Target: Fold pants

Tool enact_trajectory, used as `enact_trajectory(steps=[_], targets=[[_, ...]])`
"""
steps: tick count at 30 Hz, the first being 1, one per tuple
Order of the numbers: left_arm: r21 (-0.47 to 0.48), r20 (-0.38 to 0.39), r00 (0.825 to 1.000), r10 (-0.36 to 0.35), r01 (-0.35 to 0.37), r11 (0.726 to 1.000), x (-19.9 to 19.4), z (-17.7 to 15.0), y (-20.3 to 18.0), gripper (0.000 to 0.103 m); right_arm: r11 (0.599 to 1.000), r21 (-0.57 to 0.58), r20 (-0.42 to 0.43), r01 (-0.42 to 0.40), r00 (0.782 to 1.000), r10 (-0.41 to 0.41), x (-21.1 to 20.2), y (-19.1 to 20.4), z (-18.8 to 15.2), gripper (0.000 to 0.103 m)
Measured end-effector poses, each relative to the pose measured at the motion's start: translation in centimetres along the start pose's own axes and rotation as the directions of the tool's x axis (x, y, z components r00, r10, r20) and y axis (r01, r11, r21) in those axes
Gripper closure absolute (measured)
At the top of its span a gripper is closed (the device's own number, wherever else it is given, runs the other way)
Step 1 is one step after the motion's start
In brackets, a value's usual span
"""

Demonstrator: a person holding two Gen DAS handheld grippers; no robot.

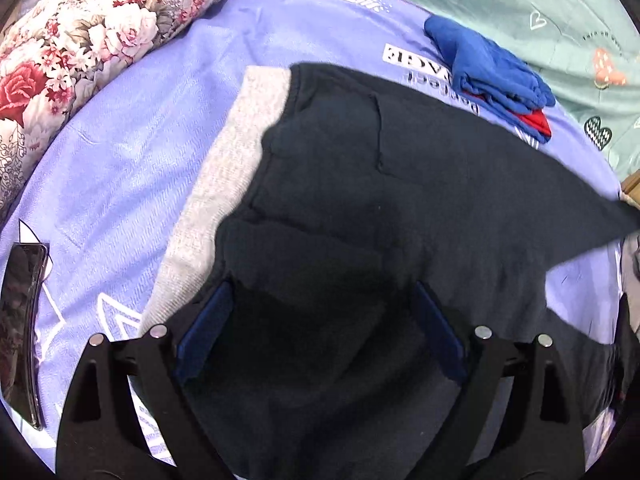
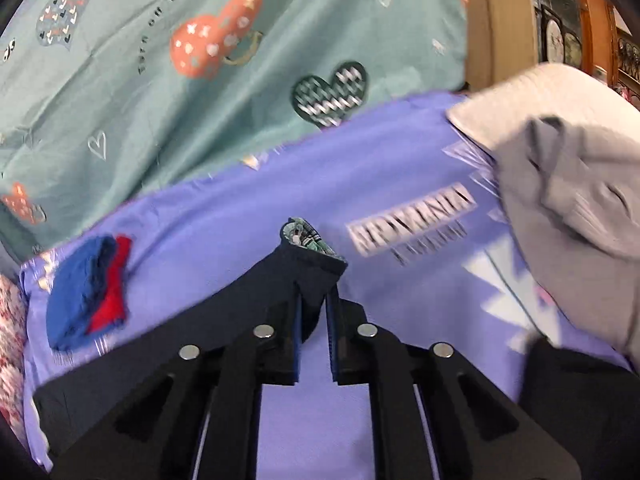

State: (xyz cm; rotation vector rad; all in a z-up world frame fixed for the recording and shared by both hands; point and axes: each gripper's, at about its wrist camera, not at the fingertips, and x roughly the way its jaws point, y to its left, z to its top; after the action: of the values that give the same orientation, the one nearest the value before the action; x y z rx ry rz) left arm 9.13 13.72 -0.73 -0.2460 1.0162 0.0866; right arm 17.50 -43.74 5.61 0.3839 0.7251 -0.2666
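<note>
Pinching a corner of the dark pants (image 2: 308, 276) between nearly closed jaws, the right gripper (image 2: 313, 340) is held above the purple sheet (image 2: 224, 220), apparently so the fabric can be drawn over for a fold. The left gripper (image 1: 320, 328) is kept spread wide over the cloth, gripping nothing. The pants (image 1: 380, 184) are seen spread over a grey garment (image 1: 224, 184), navy-black, lightly creased, one edge pulled taut.

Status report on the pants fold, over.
Right gripper shut on a corner of the dark pants. Left gripper open, over the pants. Gray garment beneath them. Folded blue and red cloth lies apart, not obstructing.
</note>
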Motion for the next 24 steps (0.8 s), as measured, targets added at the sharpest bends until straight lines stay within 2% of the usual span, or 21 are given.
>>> enact_trajectory(steps=[1, 3, 5, 7, 8, 9, 10, 12, 15, 16, 17, 19, 22, 23, 24], targets=[[0.003, 0.006, 1.000, 0.002, -0.002, 1.000, -0.2, 0.1, -0.1, 0.011, 1.000, -0.009, -0.035, 0.016, 0.999, -0.017, 0.0, -1.1, -1.2, 0.084], [0.022, 0.023, 1.000, -0.002, 0.002, 1.000, -1.1, 0.7, -0.3, 0.011, 0.992, -0.083, -0.077, 0.090, 0.992, -0.097, 0.8, -2.5, -3.7, 0.059], [0.044, 0.041, 0.999, -0.004, 0.002, 0.999, -2.0, 1.4, -0.5, 0.011, 0.968, -0.130, -0.099, 0.215, 0.968, -0.228, 1.9, -4.1, -5.3, 0.046], [0.069, 0.085, 0.996, 0.020, -0.026, 0.997, -3.3, 2.5, -0.4, 0.011, 0.970, -0.059, -0.092, 0.236, 0.966, -0.240, 1.1, -5.7, -5.5, 0.046], [0.078, 0.105, 0.994, 0.038, -0.047, 0.996, -3.7, 3.2, -0.3, 0.011, 0.981, 0.025, -0.053, 0.191, 0.981, -0.189, -0.2, -6.2, -5.3, 0.045], [0.091, 0.141, 0.988, 0.058, -0.071, 0.993, -4.2, 4.3, 0.0, 0.008, 0.986, 0.056, -0.029, 0.154, 0.988, -0.153, -0.9, -6.3, -5.3, 0.042], [0.100, 0.154, 0.986, 0.065, -0.081, 0.992, -4.2, 5.2, 0.2, 0.007, 0.993, 0.063, -0.004, 0.103, 0.995, -0.103, -1.5, -5.5, -5.1, 0.039], [0.111, 0.163, 0.983, 0.086, -0.105, 0.988, -3.4, 7.4, 0.7, 0.006, 0.998, -0.015, -0.006, 0.069, 0.998, -0.069, -1.1, -2.8, -4.9, 0.027], [0.142, 0.120, 0.987, 0.103, -0.120, 0.983, -0.9, 10.2, 1.2, 0.006, 0.992, -0.119, -0.021, 0.045, 0.999, -0.048, 1.3, 1.0, -4.9, 0.026], [0.159, 0.089, 0.992, 0.092, -0.105, 0.982, 0.2, 11.0, 1.3, 0.006, 0.990, -0.133, -0.038, 0.039, 0.998, -0.044, 2.5, 1.8, -4.8, 0.024], [0.165, 0.060, 0.995, 0.079, -0.088, 0.982, 1.2, 11.6, 1.3, 0.006, 0.991, -0.127, -0.066, 0.034, 0.997, -0.042, 3.8, 2.1, -4.5, 0.021], [0.184, 0.020, 0.998, 0.063, -0.066, 0.981, 2.9, 12.4, 1.0, 0.006, 0.997, -0.077, -0.122, 0.016, 0.992, -0.026, 5.8, 2.0, -4.2, 0.020], [0.237, 0.005, 0.995, 0.100, -0.098, 0.967, 4.8, 12.7, 0.1, 0.008, 1.000, -0.013, -0.161, 0.003, 0.987, -0.005, 8.2, 1.7, -3.6, 0.020], [0.259, -0.002, 0.994, 0.107, -0.103, 0.960, 5.5, 12.7, -0.3, 0.018, 0.999, -0.038, -0.167, 0.036, 0.985, -0.042, 8.9, 1.9, -3.3, 0.020], [0.276, -0.010, 0.994, 0.111, -0.104, 0.956, 5.9, 12.7, -0.6, 0.037, 0.996, -0.062, -0.167, 0.070, 0.983, -0.080, 9.3, 2.0, -3.2, 0.020]])
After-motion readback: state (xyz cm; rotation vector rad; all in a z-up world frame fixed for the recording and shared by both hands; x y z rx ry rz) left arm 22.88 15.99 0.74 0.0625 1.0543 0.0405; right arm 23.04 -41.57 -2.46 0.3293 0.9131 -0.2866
